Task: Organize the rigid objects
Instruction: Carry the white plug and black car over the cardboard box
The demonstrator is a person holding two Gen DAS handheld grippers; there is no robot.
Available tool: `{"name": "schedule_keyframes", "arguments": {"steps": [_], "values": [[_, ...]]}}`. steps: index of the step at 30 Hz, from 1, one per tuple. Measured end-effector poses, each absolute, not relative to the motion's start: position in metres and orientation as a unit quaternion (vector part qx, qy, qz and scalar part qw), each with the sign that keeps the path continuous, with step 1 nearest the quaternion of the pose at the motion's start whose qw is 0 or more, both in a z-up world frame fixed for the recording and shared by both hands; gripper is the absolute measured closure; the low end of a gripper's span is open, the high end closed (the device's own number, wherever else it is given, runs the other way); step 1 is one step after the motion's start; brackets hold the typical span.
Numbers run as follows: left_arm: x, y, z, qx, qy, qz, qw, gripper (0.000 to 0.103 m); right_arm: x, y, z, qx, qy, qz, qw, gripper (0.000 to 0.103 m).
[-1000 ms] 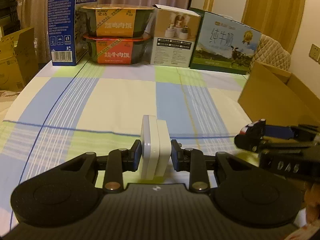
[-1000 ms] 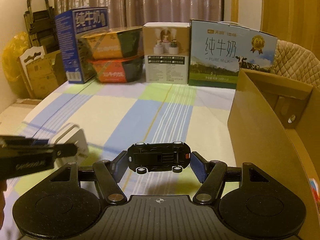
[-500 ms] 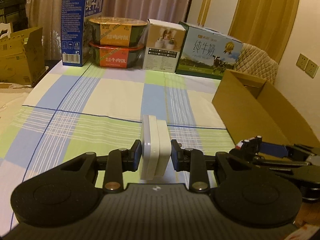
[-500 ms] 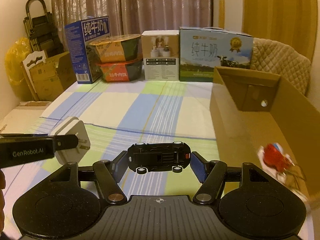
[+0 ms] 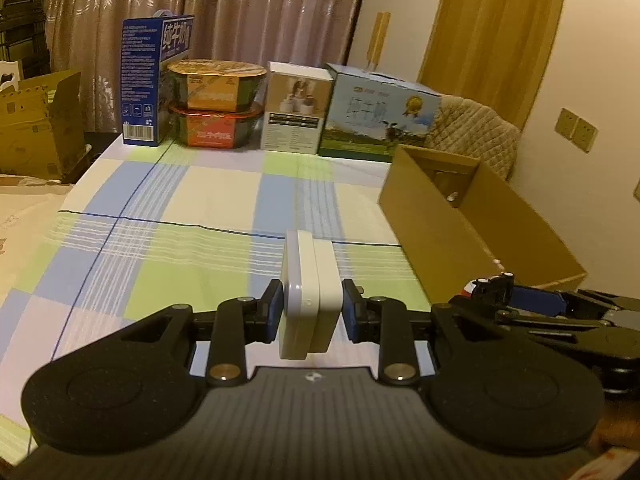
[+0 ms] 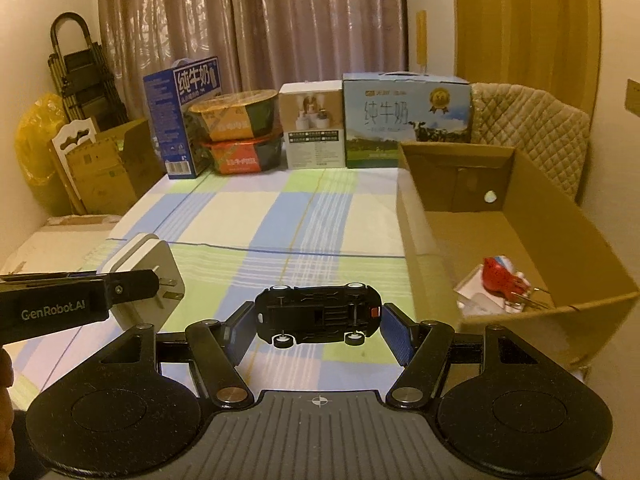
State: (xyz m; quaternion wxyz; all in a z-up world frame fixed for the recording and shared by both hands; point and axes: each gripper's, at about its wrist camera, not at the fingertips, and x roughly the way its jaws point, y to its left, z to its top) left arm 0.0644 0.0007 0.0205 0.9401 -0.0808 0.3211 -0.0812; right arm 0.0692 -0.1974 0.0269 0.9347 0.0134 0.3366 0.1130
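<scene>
My left gripper (image 5: 311, 312) is shut on a white plug adapter (image 5: 310, 294), held upright above the checked tablecloth. The same adapter (image 6: 146, 270) shows at the left of the right wrist view, with metal prongs facing right. My right gripper (image 6: 318, 326) is shut on a black toy car (image 6: 318, 314), gripped end to end with its underside and wheels toward the camera. In the left wrist view a bit of that car (image 5: 490, 284) shows at the right. An open cardboard box (image 6: 532, 184) stands to the right of both grippers.
Inside the box lie a red item (image 6: 500, 276) and some white pieces. Along the table's far edge stand a blue milk carton (image 6: 182, 114), two stacked food bowls (image 6: 238, 136), a white box (image 6: 312, 124) and a milk case (image 6: 406, 118). Cardboard boxes (image 6: 104, 164) sit off the table's left side.
Both grippers have risen and drawn back from the far boxes while keeping their holds. The cardboard box's inside, with the red item, has come into view on the right.
</scene>
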Motion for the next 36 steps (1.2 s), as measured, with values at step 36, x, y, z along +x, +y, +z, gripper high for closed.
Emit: {"name": "schedule_keyframes", "arguments": {"steps": [36], "values": [[0.036, -0.109, 0.063, -0.03, 0.305, -0.19, 0.933, 0.077, 0.017, -0.322, 0.061, 0.06, 0.316, 0.002, 0.947, 0.039]]}}
